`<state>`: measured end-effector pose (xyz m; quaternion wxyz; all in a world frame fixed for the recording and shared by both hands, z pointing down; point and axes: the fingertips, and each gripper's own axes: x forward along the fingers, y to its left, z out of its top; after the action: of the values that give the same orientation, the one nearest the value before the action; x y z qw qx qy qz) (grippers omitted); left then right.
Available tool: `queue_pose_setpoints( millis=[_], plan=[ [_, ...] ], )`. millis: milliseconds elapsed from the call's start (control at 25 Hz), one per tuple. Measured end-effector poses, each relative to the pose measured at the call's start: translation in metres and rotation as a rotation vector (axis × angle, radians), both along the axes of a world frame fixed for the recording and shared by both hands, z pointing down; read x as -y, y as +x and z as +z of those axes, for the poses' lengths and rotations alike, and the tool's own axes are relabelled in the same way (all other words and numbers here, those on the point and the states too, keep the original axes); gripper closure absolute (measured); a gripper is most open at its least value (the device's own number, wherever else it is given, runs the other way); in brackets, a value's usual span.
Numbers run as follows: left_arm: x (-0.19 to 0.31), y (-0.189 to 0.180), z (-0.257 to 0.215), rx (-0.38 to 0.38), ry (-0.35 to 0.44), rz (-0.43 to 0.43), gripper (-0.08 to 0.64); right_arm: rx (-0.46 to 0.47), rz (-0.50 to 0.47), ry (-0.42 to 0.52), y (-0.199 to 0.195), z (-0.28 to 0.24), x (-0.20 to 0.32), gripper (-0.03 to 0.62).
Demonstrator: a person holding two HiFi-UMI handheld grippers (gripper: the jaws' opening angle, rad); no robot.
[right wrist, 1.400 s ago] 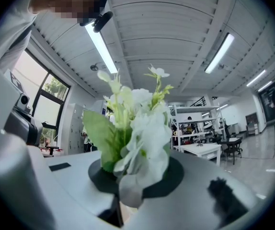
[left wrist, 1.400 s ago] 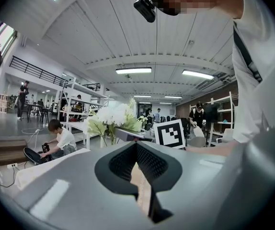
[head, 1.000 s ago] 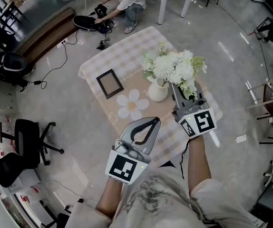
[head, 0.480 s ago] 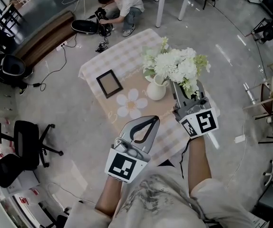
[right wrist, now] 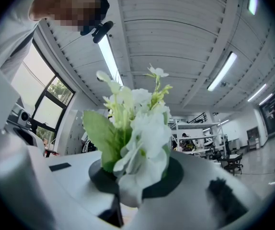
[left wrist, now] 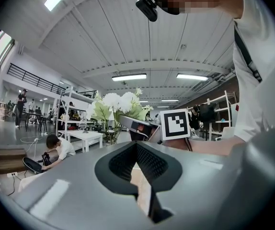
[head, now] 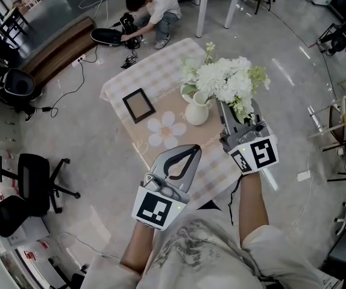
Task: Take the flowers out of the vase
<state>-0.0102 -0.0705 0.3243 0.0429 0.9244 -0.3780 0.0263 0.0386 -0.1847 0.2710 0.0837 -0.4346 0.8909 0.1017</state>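
The right gripper (head: 233,116) is clamped narrowly on the flowers (head: 224,84), a light, soft, likely crushable bunch over the white vase (head: 197,113) on the table (head: 155,71), probably best gripped low on the stems, while the left gripper (head: 191,152) is closed and empty.

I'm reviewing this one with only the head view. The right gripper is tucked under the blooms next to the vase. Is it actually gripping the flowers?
Observer: Yes. In the right gripper view, the right gripper is shut on the flowers, and the blooms stand up from between its jaws.
Operator: And the left one, anything in it?
Observer: No. Its own view shows the left gripper with its jaws together and nothing between them.
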Motion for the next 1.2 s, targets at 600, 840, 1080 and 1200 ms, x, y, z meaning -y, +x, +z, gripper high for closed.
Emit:
queue_pose_setpoints(
  millis=[600,840,1080,1200],
  plan=[
    [-0.012,0.001,-0.006,-0.006,0.012,-0.006,0.552,0.008,-0.011,0.014,0.004,-0.01,-0.027,0.522],
    [-0.014,0.002,-0.008,-0.015,0.011,-0.007,0.551,0.004,-0.016,-0.015,0.005,-0.001,-0.043,0.523],
    [-0.015,0.003,-0.009,-0.023,0.009,-0.005,0.552,-0.003,-0.018,-0.053,0.004,0.009,-0.057,0.522],
    [-0.017,0.002,-0.009,-0.027,0.012,-0.005,0.552,-0.011,-0.014,-0.069,0.005,0.015,-0.065,0.522]
  ],
)
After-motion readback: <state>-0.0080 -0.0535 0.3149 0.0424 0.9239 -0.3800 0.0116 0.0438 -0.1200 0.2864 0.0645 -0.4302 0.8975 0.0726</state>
